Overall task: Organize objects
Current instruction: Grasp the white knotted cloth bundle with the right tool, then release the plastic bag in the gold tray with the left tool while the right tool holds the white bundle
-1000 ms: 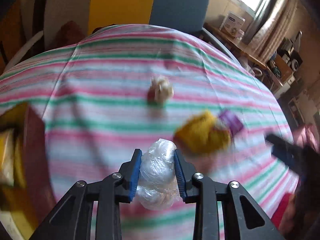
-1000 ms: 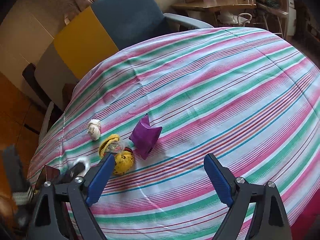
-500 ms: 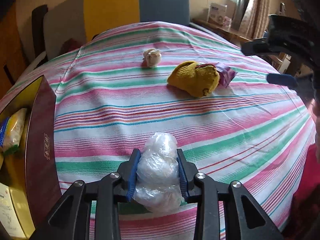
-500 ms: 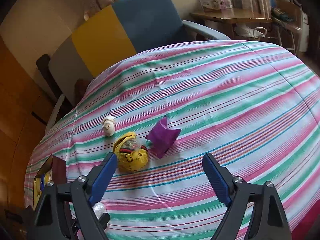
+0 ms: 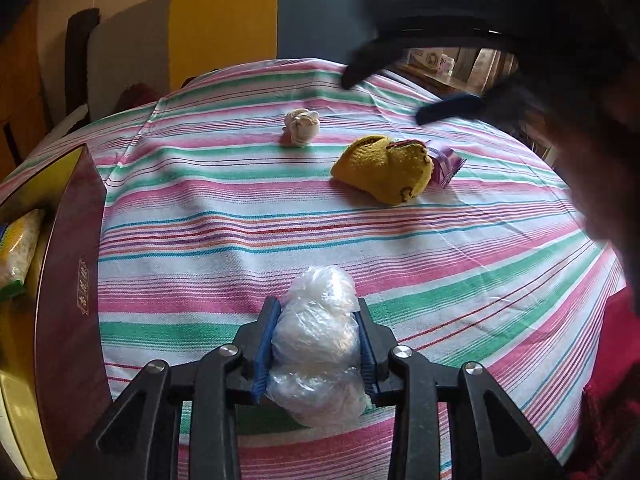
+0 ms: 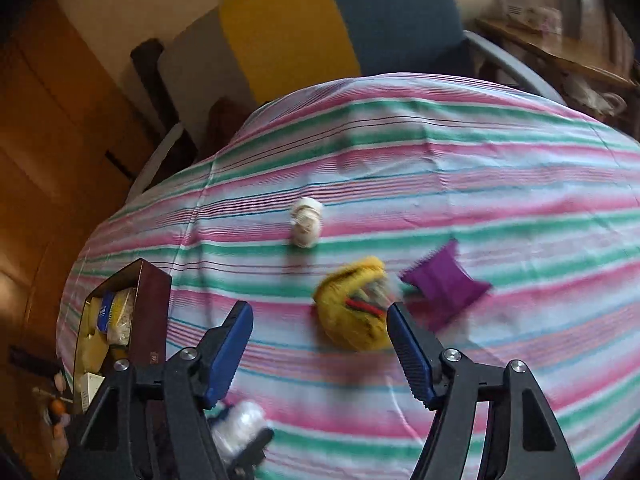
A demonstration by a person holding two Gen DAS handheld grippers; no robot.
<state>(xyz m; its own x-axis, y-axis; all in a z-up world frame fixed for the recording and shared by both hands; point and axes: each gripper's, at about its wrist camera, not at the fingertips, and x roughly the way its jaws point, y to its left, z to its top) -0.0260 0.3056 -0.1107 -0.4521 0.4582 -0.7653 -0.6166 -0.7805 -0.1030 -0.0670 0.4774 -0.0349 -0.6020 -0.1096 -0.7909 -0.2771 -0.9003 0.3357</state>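
My left gripper (image 5: 318, 344) is shut on a crumpled clear plastic bag (image 5: 318, 340), low over the striped tablecloth near its front edge. That bag (image 6: 240, 428) and the left gripper also show at the bottom left of the right wrist view. My right gripper (image 6: 320, 344) hangs above the cloth with its jaws closing and nothing between them; a yellow knitted pouch (image 6: 352, 312) lies just beyond its tips. On the cloth sit the yellow pouch (image 5: 384, 170), a purple packet (image 5: 444, 164) beside it, and a small white bundle (image 5: 301, 127).
A dark red box (image 5: 68, 300) with a yellow inside holds packets at the table's left edge; the box (image 6: 148, 312) shows in both views. Chairs in yellow, blue and grey (image 5: 224, 28) stand behind the table. A wooden side table (image 6: 552, 48) stands at far right.
My left gripper carried the bag toward the near left and then stopped. My right gripper swung left over the pouch, rolled, and its jaws narrowed.
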